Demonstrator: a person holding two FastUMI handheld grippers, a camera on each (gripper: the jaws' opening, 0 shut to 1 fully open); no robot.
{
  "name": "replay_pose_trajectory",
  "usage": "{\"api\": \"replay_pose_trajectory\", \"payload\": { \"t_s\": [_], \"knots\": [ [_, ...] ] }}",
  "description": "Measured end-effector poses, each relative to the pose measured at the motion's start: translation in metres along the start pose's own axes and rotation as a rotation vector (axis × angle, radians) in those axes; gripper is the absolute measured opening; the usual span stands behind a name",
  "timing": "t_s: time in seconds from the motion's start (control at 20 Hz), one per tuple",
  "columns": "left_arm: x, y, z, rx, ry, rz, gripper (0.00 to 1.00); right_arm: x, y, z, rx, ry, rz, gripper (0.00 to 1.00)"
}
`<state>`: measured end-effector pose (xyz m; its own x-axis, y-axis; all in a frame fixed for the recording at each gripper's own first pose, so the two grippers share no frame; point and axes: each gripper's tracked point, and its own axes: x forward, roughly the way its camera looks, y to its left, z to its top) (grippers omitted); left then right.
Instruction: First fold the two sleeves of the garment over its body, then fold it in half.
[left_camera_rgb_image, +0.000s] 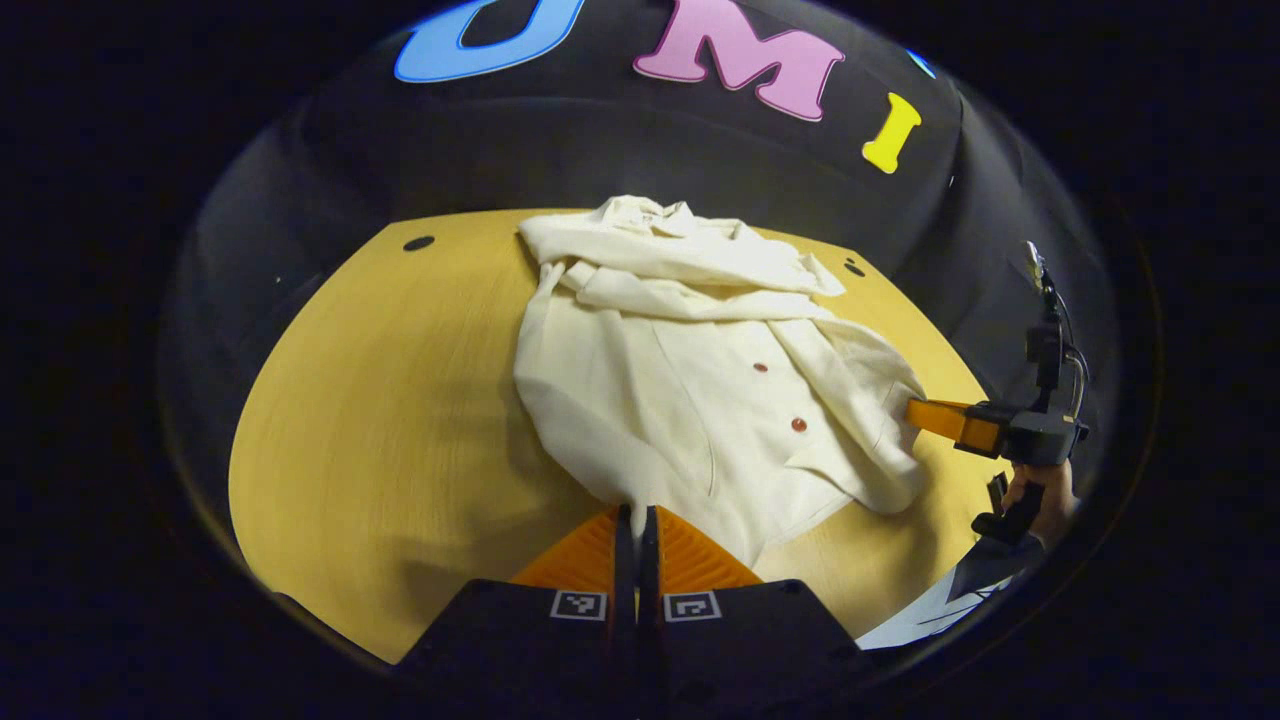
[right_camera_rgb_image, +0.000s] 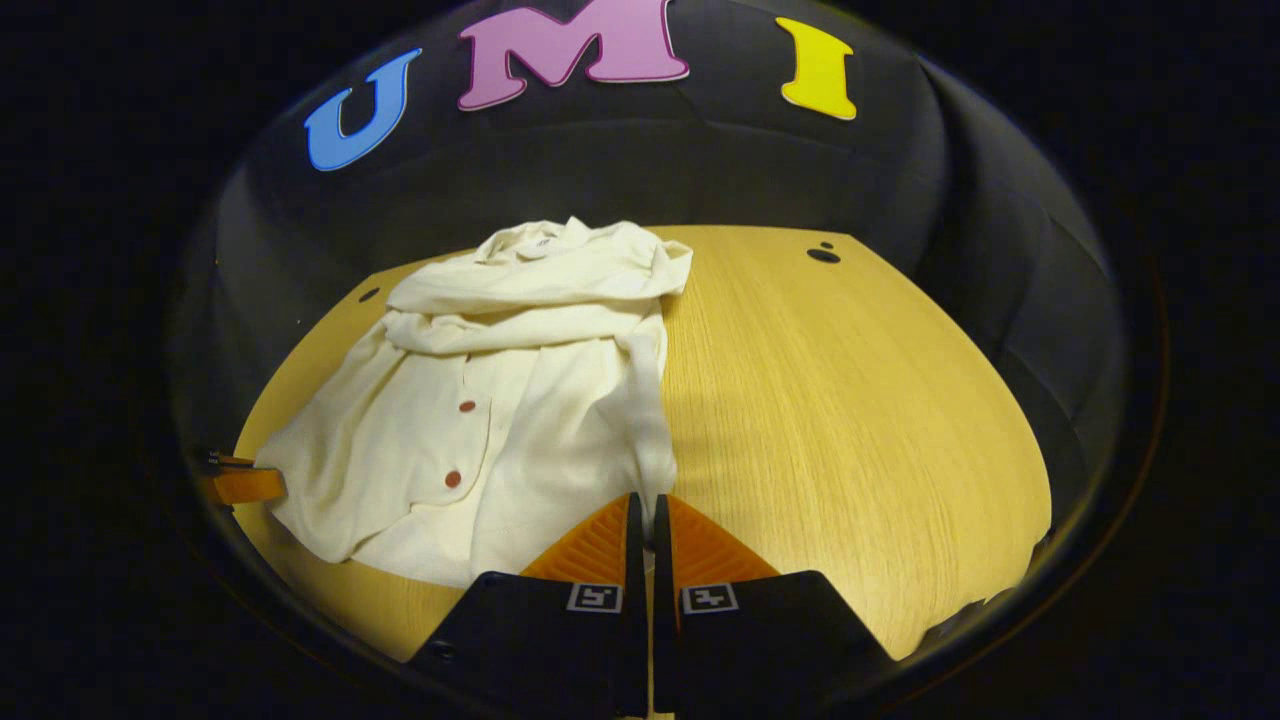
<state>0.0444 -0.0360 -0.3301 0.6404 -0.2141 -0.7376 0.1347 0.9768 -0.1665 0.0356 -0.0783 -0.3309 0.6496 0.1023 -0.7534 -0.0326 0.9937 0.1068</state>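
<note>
The left gripper (left_camera_rgb_image: 636, 520) has its fingers clenched on the near hem of the cream shirt (left_camera_rgb_image: 700, 400), and the right gripper (right_camera_rgb_image: 645, 510) pinches the other hem corner, probably to lift for the halving fold. Both sleeves (right_camera_rgb_image: 520, 300) already lie across the body on the tabletop (right_camera_rgb_image: 850, 400).

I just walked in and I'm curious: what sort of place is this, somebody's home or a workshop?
Most likely a recording booth, not a home: black cloth walls in a bare wooden table, where a cream shirt lies between two hand-held grippers, the left gripper and right gripper.
</note>
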Motion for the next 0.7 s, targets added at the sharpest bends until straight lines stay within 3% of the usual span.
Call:
{"api": "replay_pose_trajectory", "payload": {
  "t_s": [0.4, 0.55, 0.7],
  "knots": [
    [0.026, 0.0, 0.163, 0.088, -0.244, -0.045, 0.06, 0.026, 0.034, 0.16, 0.019, -0.272, 0.058, 0.07],
    [0.045, 0.005, 0.216, 0.123, -0.322, -0.05, 0.06, 0.048, 0.039, 0.212, 0.052, -0.353, 0.055, 0.07],
    [0.072, 0.017, 0.261, 0.076, -0.38, -0.066, 0.06, 0.081, 0.033, 0.256, 0.087, -0.407, 0.014, 0.07]
  ]
}}
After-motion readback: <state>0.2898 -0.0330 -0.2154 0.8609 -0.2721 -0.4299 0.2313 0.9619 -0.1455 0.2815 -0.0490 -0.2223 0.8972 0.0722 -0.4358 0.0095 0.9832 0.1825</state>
